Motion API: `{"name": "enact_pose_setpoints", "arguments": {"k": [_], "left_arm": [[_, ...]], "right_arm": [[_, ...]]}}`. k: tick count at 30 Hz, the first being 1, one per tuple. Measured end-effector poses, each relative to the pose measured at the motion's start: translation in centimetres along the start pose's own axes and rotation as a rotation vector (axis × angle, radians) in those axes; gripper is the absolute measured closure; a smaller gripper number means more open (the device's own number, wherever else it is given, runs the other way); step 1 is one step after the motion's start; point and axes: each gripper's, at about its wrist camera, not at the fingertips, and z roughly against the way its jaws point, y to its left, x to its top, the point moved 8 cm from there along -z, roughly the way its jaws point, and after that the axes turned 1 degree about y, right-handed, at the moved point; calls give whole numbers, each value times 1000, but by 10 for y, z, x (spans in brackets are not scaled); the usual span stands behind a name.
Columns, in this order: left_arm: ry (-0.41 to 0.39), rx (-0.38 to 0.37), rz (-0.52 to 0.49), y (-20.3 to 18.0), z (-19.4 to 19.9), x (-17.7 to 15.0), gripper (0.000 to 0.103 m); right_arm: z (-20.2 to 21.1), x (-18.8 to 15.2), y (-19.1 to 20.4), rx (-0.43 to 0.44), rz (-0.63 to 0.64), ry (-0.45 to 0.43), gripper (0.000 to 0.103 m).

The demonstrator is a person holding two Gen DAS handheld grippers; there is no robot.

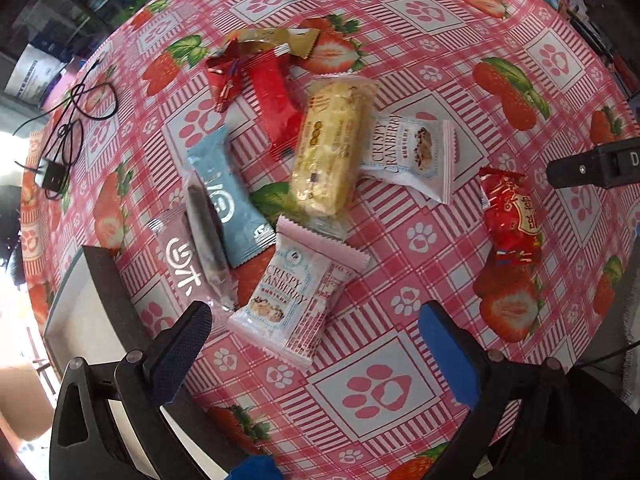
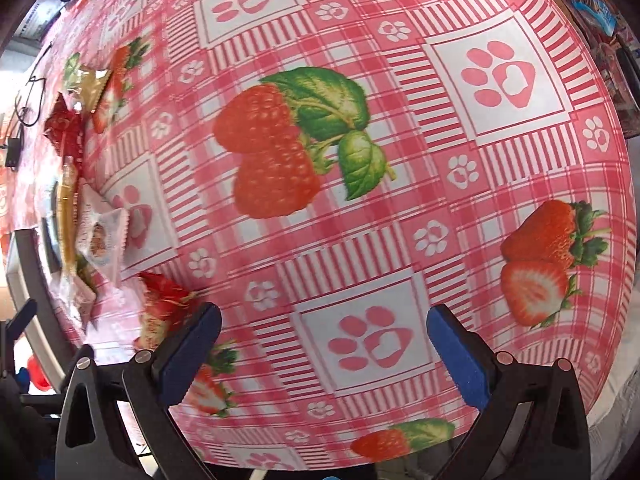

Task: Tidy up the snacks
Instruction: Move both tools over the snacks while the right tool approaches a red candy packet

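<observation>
Snacks (image 1: 320,148) lie scattered on the table (image 1: 440,264); none sorted. Left gripper (image 1: 316,320) and right gripper (image 2: 324,320): jaws spread, empty.

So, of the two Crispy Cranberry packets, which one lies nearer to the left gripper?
The pink-edged Crispy Cranberry packet, just ahead of the left gripper. The blue-lettered one lies farther off, beside the yellow bar.

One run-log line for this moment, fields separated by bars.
left gripper: open, empty | right gripper: open, empty | snacks: loose on tablecloth
</observation>
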Motion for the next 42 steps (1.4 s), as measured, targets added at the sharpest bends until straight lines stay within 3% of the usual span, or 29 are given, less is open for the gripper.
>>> {"name": "enact_pose_setpoints", "arguments": {"k": [5, 8, 14, 19, 21, 23, 29, 35, 39, 42], "left_arm": [[70, -80, 7, -8, -23, 5, 0], [129, -170, 59, -9, -32, -9, 0], [147, -207, 174, -2, -16, -54, 0], [125, -213, 258, 19, -1, -67, 0], [136, -206, 267, 36, -7, -54, 0], [138, -190, 272, 51, -17, -22, 0], [153, -138, 255, 31, -36, 34, 0], [177, -96, 272, 19, -67, 54, 0], [193, -98, 277, 3, -71, 69, 0], [204, -99, 277, 13, -71, 63, 0]], "right_arm": [[-3, 2, 40, 55, -4, 28, 0], [-15, 4, 52, 24, 14, 60, 0], [-27, -8, 29, -118, 50, 107, 0], [-23, -19, 10, -119, 48, 109, 0], [-22, -22, 11, -127, 75, 102, 0], [-28, -36, 25, -156, 115, 91, 0], [-25, -41, 62, -194, 220, 67, 0], [-34, -36, 125, -256, 369, 70, 0], [-51, -39, 145, -281, 463, 78, 0], [-63, -46, 155, -278, 511, 76, 0]]}}
